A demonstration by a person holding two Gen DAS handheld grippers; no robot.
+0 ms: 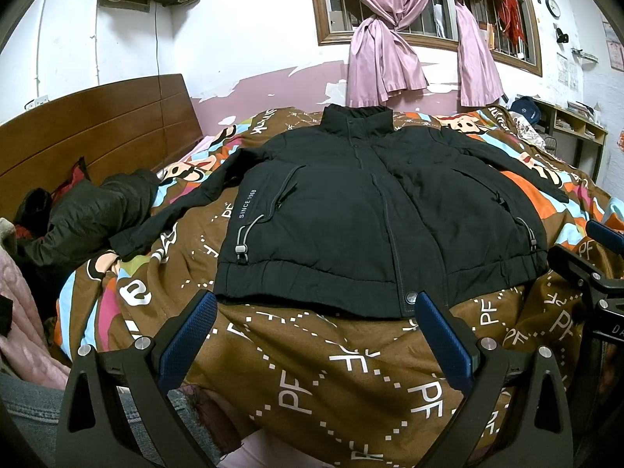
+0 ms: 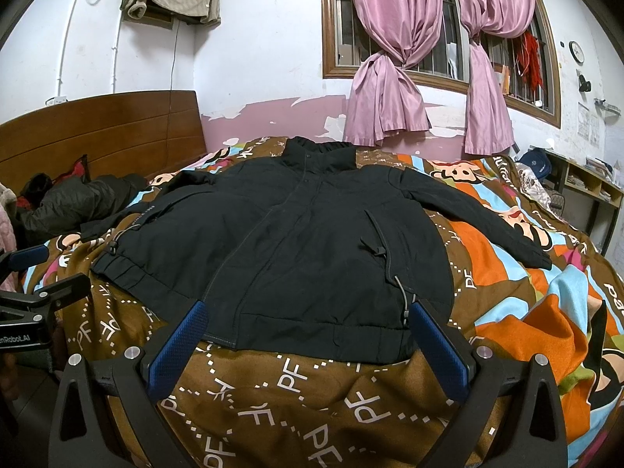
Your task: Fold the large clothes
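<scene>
Black padded zip-front jacket (image 1: 351, 210) flat, front up, sleeves spread, mid-bed on brown patterned quilt (image 1: 312, 370), collar toward far edge. Left gripper (image 1: 316, 335) and right gripper (image 2: 308, 347) hover just short of hem, jaws released, empty.

Black gripper frames, silver screws, ribbed blue fingers (image 1: 187, 335); "enRobot.AI" lettering (image 2: 15, 338); blue jeans (image 1: 35, 401).

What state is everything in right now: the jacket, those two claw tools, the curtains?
Black jacket: spread flat on the bed, front up, closed, sleeves out, unfolded.
Left gripper: open, holding nothing.
Right gripper: open, holding nothing.
Pink curtains: tied back in knots.
Dark coat: crumpled by the headboard.
</scene>
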